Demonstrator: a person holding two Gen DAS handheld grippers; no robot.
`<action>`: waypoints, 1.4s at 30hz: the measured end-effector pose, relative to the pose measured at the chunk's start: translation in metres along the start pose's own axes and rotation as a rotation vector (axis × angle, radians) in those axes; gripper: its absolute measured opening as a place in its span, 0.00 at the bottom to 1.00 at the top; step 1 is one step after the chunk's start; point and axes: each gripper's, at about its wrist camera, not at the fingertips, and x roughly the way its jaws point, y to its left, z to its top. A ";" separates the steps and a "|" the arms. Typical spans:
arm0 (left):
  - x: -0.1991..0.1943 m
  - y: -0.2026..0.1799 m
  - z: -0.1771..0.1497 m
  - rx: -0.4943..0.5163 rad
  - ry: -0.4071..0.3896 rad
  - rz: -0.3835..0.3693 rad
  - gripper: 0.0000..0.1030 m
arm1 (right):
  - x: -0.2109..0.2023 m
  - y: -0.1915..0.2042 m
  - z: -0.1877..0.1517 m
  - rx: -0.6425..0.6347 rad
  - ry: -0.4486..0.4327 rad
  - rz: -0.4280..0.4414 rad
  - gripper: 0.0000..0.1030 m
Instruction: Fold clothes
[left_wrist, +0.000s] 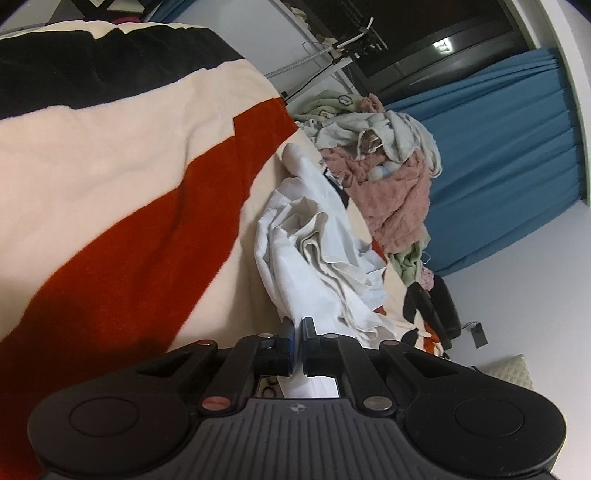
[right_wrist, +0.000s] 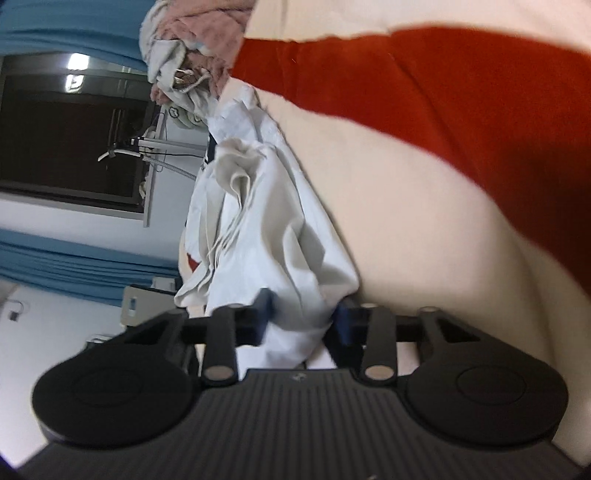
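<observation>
Left gripper (left_wrist: 297, 343): jaws drawn together with only a sliver between the pads; an edge of the white garment (left_wrist: 306, 251) runs into that sliver, so the grip reads as a pinch on thin cloth.
Right gripper (right_wrist: 303, 321): jaws part-way apart, a thick bunched fold of the white garment (right_wrist: 273, 229) filling the space between them. The picture is blurred here, and whether the pads already press on the cloth cannot be told.
White garment, relative to jaws: starts between both pairs of pads and stretches forward from them in a crumpled, creased ridge; it is not yet laid flat.
Blanket (left_wrist: 122, 173): cream with red and black blocks; it lies under the garment and to one side of each pair of jaws, serving as the work surface.
Clothes pile (left_wrist: 384, 173): pink, grey and green pieces heaped beyond the far end of the garment, well ahead of the jaws.
Curtain (left_wrist: 509, 158): blue, behind the pile.
Step in hand: judged to be the pick-up of one garment by two points of its near edge, before any fold is made.
Next move calls for: a firm hold at the right, then both hands moving apart and lifting together, so the cloth opens out and clears the pile.
</observation>
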 end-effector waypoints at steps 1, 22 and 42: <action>-0.001 -0.001 0.000 0.005 -0.003 -0.005 0.03 | -0.002 0.004 0.000 -0.027 -0.012 -0.002 0.21; -0.182 -0.025 -0.098 0.127 -0.097 -0.119 0.03 | -0.189 0.025 -0.096 -0.474 -0.293 0.131 0.12; -0.051 -0.139 0.019 0.309 -0.088 0.106 0.03 | -0.112 0.118 -0.019 -0.469 -0.338 0.076 0.13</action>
